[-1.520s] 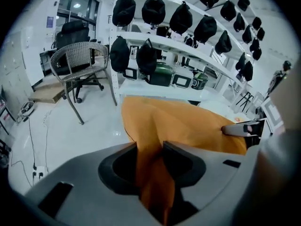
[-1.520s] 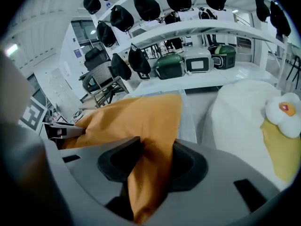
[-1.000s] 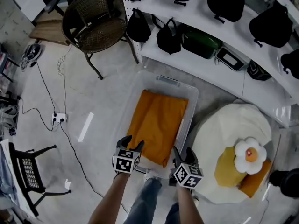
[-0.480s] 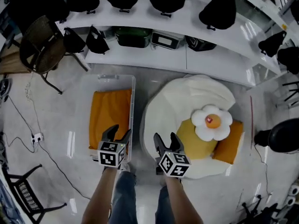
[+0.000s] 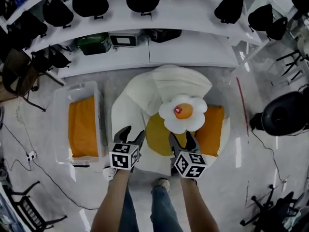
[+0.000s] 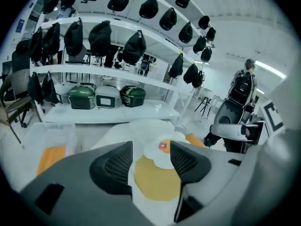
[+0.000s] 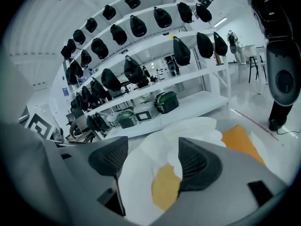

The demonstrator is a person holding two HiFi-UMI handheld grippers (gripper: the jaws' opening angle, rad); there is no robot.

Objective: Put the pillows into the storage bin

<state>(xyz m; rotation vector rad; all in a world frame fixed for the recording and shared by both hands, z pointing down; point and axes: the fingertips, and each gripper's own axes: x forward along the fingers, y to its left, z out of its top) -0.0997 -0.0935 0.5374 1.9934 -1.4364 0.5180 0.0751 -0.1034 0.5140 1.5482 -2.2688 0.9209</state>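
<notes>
A clear storage bin (image 5: pixel 60 129) stands on the floor at the left with an orange pillow (image 5: pixel 83 127) lying in it. To its right lies a big white egg-shaped pillow (image 5: pixel 166 88) with a yellow yolk patch (image 5: pixel 159 138). On it rest a small white flower pillow (image 5: pixel 182 112) and another orange pillow (image 5: pixel 211 129). My left gripper (image 5: pixel 131 133) and right gripper (image 5: pixel 181 139) hover open and empty over the white pillow's near edge. The left gripper view has the flower pillow (image 6: pixel 162 149) between its jaws; the right gripper view shows the yolk patch (image 7: pixel 164 187) and the orange pillow (image 7: pixel 240 142).
Curved white shelves (image 5: pixel 183 42) with black bags and green cookers (image 5: pixel 92 42) run along the back. A black round machine (image 5: pixel 285 112) stands at the right. Cables (image 5: pixel 29 153) trail over the floor at the left, and a black frame (image 5: pixel 29 211) sits at the lower left.
Both grippers have swung to the right, away from the bin and over to the pillow pile. The orange pillow stays in the bin. Both pairs of jaws remain open and empty.
</notes>
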